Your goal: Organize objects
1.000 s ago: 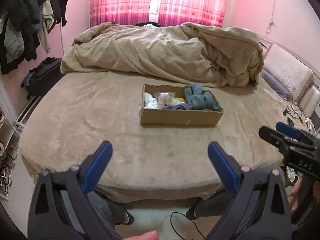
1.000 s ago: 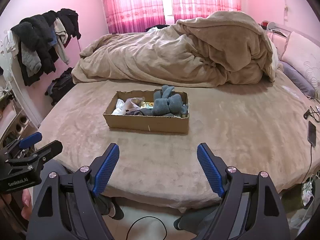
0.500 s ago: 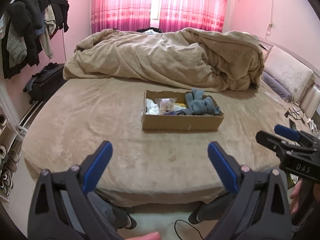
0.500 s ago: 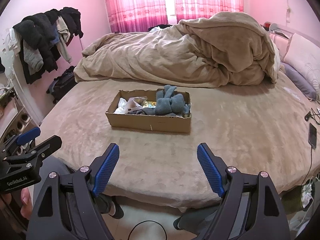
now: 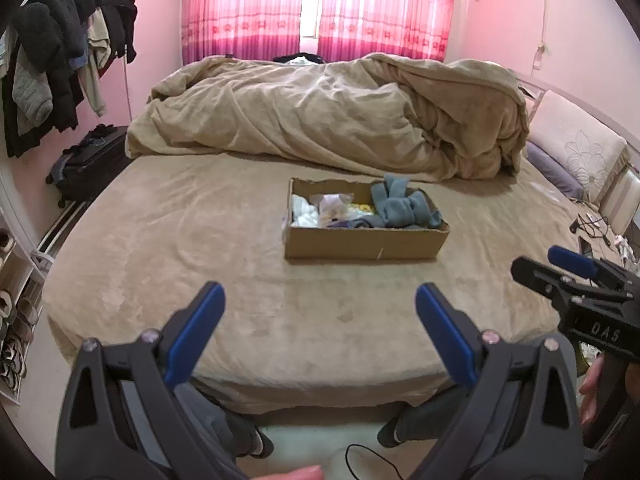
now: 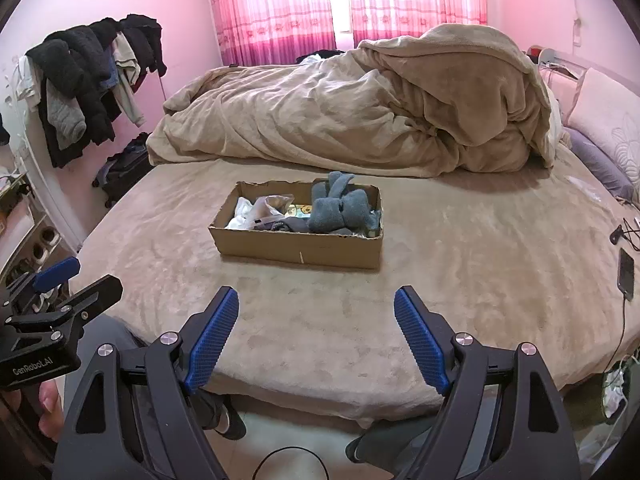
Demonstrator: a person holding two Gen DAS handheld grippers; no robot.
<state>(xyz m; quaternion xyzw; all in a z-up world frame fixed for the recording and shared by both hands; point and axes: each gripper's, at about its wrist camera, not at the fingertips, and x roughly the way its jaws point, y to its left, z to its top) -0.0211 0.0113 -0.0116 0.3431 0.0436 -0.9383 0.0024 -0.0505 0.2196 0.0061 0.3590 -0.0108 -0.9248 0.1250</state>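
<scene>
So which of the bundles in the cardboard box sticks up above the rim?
The grey-blue rolled fabric bundle at the right end of the brown cardboard box; the white and pale pieces lie lower, at its left end.

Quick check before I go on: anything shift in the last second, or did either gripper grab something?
Only the left gripper drifted slightly, so the cardboard box sits a little lower in its view. The right gripper barely moved. Both stay open and empty; box, socks and bed unchanged.

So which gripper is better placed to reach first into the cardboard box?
Left, slightly. The cardboard box sits almost centred ahead of the left gripper; from the right gripper it lies off to the left. Both are open.
</scene>
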